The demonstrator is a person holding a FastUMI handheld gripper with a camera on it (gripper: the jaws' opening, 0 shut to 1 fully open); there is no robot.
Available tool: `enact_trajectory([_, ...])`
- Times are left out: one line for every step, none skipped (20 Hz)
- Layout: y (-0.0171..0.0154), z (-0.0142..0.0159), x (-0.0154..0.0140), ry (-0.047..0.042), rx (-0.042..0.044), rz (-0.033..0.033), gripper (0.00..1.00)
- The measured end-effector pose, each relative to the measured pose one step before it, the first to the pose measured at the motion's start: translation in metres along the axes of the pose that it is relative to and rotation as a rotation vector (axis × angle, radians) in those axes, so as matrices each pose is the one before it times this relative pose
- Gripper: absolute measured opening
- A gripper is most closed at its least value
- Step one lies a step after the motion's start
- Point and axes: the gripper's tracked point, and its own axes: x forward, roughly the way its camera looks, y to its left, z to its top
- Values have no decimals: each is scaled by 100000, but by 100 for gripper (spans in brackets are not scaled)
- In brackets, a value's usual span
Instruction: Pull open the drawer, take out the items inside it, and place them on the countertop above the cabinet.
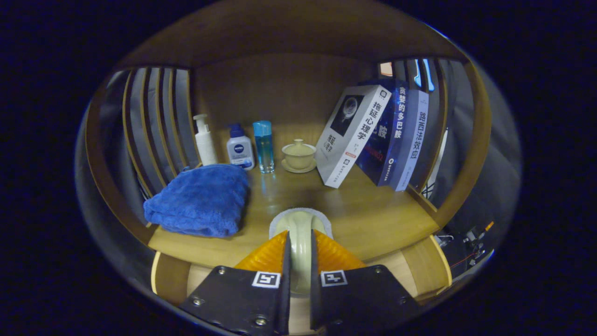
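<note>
Pressing between the tongs (300, 254), a cream item (300, 233) overhangs the countertop (373, 219).

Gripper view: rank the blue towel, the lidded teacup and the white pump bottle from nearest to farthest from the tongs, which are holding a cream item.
The tongs are shut on a cream item.
1. Blue towel: folded on the countertop, just ahead and left of the fingers.
2. Lidded teacup: straight ahead, well beyond the fingers.
3. White pump bottle: back left corner, behind the towel.
</note>
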Motion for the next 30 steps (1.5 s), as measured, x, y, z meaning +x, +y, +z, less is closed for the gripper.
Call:
enact_trajectory([14,320,200,-745,37,-143,17])
enact_trajectory([-69,225,404,-134,196,-252,18])
enact_trajectory([120,180,314,-97,228,415,17])
enact_trajectory([32,228,242,-9,0,-77,18])
enact_trajectory([-12,143,502,432,-360,6,17])
enact_trajectory([256,234,481,-78,-290,1015,17])
enact_trajectory([409,376,633,-507,23,1282,18])
enact_trajectory([125,241,531,-26,355,651,18])
enact_trajectory([173,390,581,-467,87,451,18])
enact_trajectory([216,252,644,-454,146,733,18])
enact_trajectory([196,281,359,-427,312,308,18])
enact_trajectory([45,55,114,65,686,134,17])
enact_trajectory([227,192,-221,-885,541,633,18])
enact_trajectory([-1,348,-227,-1700,98,-640,21])
enact_trajectory([-242,423,-203,-1848,-32,-973,28])
enact_trajectory([39,-73,-138,-274,484,-333,34])
enact_trajectory([-127,93,-623,-453,1064,-903,40])
enact_trajectory([-149,113,-646,-869,828,-287,47])
enact_trajectory([-170,239,-882,-1464,396,-39,53])
enact_trajectory([-340,94,-909,-1622,-160,-906,59])
enact_trajectory([10,72,-1089,-1749,-228,961,66])
enact_trajectory([-166,127,-1239,-2287,-453,-145,69])
enact_trajectory([-220,2,-1245,-2393,-740,-350,72])
enact_trajectory([-60,-103,-1298,-2290,-791,590,72])
enact_trajectory([-6,-197,-1365,-1815,-307,690,72])
enact_trajectory([-26,-383,-1373,-1507,-34,351,72])
enact_trajectory([-67,-596,-1325,-631,198,105,72])
enact_trajectory([-59,-744,-1238,-463,-108,241,72])
enact_trajectory([160,-602,-1115,-810,-196,1317,72])
enact_trajectory([395,-1000,-696,-388,-226,457,74])
